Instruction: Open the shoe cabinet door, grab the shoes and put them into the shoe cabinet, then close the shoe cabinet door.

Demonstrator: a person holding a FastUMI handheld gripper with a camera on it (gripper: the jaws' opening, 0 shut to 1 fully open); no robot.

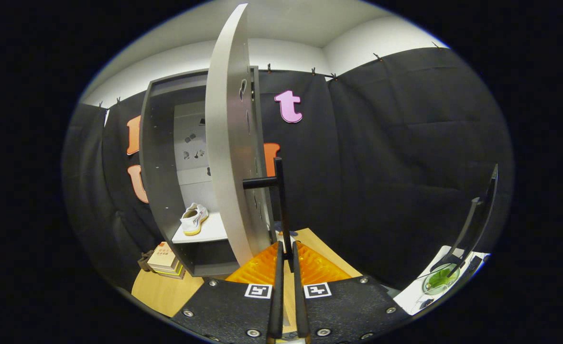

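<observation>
Just ahead of the gripper (288,255), the black bar handle (280,200) of the cabinet door (229,143) stands upright, its lower end running down into the narrow gap between the jaws. We have the jaws drawn nearly together around that bar, and they look to be pressing on it from both sides, though the contact itself is hard to make out. The handle's long axis is vertical, and a short stub ties it to the door's face on the left.

We see the door swung out edge-on toward us, with the shoe cabinet (159,157) open behind it and to the left. One white shoe (194,219) already lies on the cabinet's inner shelf (205,233), toe toward the back and leftward. We judge the putting-away done and the closing step in hand: the door hinges on the far side, so the coming move should carry the handle leftward and away from us, along an arc toward the cabinet's front edge.

Below, the tabletop (157,291) is pale wood; a small stack of boxes (164,260) sits by the cabinet's near left corner. Off to the right a black stand (472,224) leans over a green dish (440,279) on a white surface. Black cloth lines the booth.
</observation>
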